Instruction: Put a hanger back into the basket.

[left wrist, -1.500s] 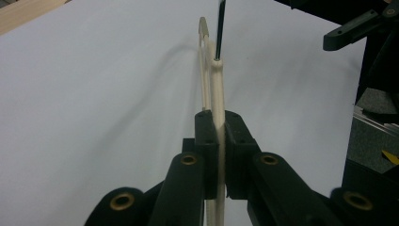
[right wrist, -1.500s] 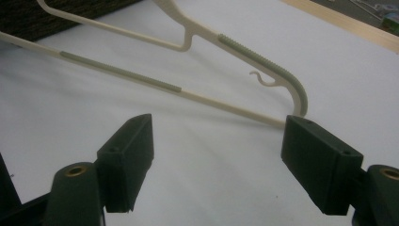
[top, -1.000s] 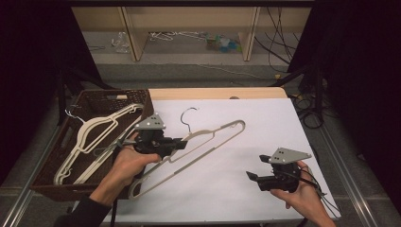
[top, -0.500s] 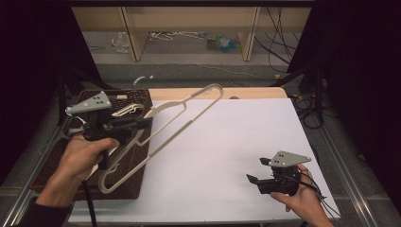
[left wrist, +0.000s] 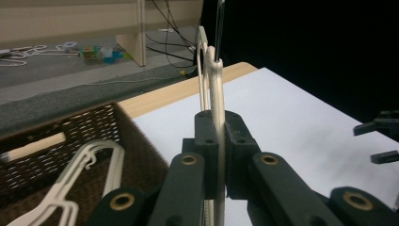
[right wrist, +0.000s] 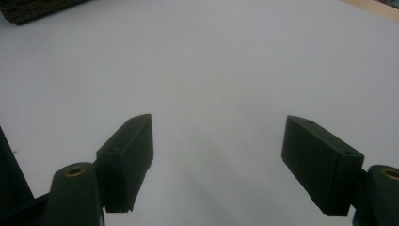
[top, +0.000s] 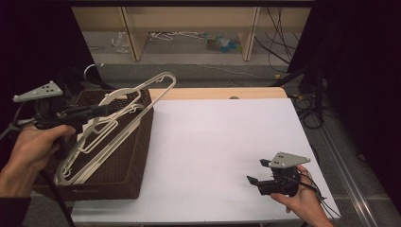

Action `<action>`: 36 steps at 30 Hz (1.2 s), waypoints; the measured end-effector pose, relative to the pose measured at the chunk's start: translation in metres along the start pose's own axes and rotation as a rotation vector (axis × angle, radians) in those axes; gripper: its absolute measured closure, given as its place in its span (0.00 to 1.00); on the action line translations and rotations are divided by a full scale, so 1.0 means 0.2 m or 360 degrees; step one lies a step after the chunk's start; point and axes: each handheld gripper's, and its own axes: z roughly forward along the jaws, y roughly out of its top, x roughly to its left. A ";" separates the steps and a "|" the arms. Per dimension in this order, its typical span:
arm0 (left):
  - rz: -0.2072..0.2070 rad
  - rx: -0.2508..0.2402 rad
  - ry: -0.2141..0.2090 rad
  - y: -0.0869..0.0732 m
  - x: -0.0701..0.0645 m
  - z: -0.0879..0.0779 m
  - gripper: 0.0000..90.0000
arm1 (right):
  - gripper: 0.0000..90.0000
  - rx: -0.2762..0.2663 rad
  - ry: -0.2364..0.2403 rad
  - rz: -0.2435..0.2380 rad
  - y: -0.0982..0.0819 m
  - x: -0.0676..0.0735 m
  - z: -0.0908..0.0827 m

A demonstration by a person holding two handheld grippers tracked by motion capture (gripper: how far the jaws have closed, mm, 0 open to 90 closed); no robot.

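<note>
A cream plastic hanger (top: pixel 158 84) hangs tilted over the brown wicker basket (top: pixel 127 161) at the table's left. My left gripper (top: pixel 101 109) is shut on its bar. In the left gripper view the black jaws (left wrist: pixel 219 127) pinch the hanger's thin edge (left wrist: pixel 214 89), which rises straight up from them. Other cream hangers (left wrist: pixel 94 160) lie inside the basket (left wrist: pixel 42 136). My right gripper (top: pixel 257 172) rests near the front right of the white sheet (top: pixel 213 142), held by a hand. Its jaws (right wrist: pixel 219 160) stand wide open over bare sheet (right wrist: pixel 211 70), nothing between them.
A strip of wooden table edge (top: pixel 217 92) runs behind the white sheet. Beyond it are low wooden shelves (top: pixel 132 33), with loose hangers and small items on the floor. Cables (top: pixel 307 99) trail at the right. The right gripper (left wrist: pixel 381 141) shows far off in the left gripper view.
My left gripper has carried the hanger leftward and upward, off the white sheet to above the basket. The right gripper has stayed where it was, still open.
</note>
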 end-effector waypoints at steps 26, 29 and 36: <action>0.0029 0.0080 0.0192 -0.20 0.36 0.01 0.95 | 0.30 0.0005 0.0007 0.0001 -0.01 -0.01 0.00; 0.0031 0.0080 0.0186 -0.22 0.39 0.00 0.95 | 0.30 0.0008 0.0012 0.0006 -0.02 -0.01 0.00; 0.0007 0.0121 0.0189 -0.29 0.43 0.00 0.95 | 0.30 0.0015 0.0009 0.0016 -0.02 0.00 0.00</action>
